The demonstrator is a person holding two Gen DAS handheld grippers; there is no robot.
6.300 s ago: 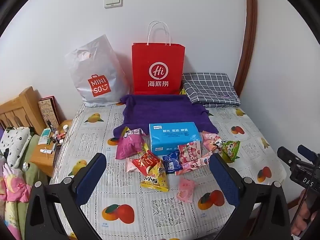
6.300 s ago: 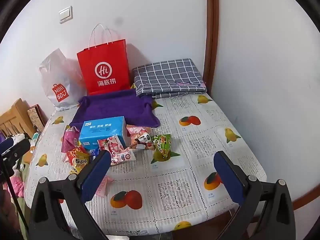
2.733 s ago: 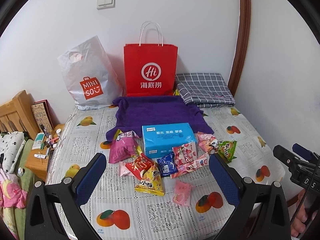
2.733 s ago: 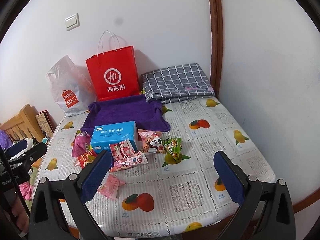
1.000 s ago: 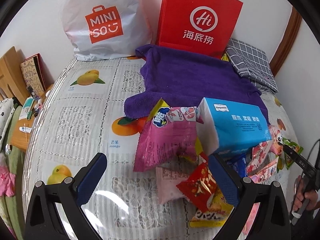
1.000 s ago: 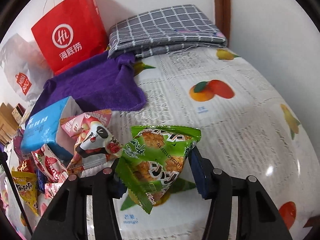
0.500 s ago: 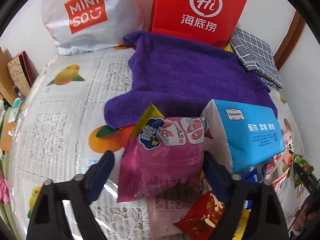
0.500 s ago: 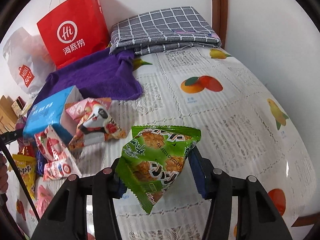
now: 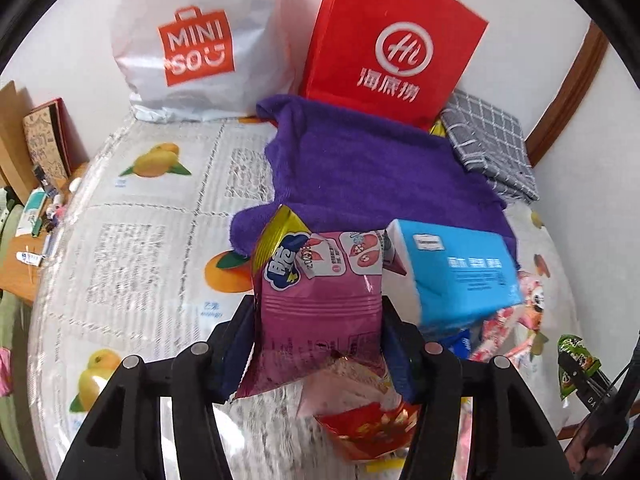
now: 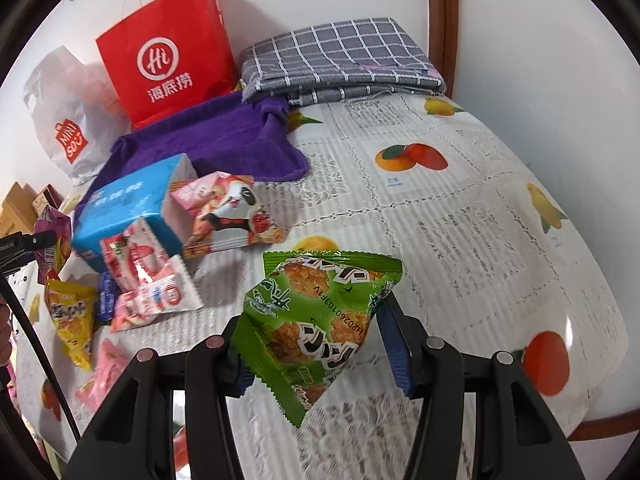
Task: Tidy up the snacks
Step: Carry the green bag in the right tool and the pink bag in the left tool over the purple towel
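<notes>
Snack bags gripped in both grippers above the fruit-print tablecloth [image 10: 460,184].

Nearest, the left gripper [image 9: 318,344] is closing on a pink snack bag [image 9: 320,312], pads at both its sides; the right gripper [image 10: 312,344] is clamped on a green snack bag [image 10: 316,316], lifted clear of the cloth. Both are slick, air-filled pouches, so either could squirt out or tilt if pinched near an edge. Further off, loose snacks crowd a blue tissue pack [image 10: 128,200]. Beyond the purple towel [image 9: 372,168] stand a red paper bag [image 10: 168,48] and a white Miniso bag [image 9: 196,40]; their contents are hidden.
</notes>
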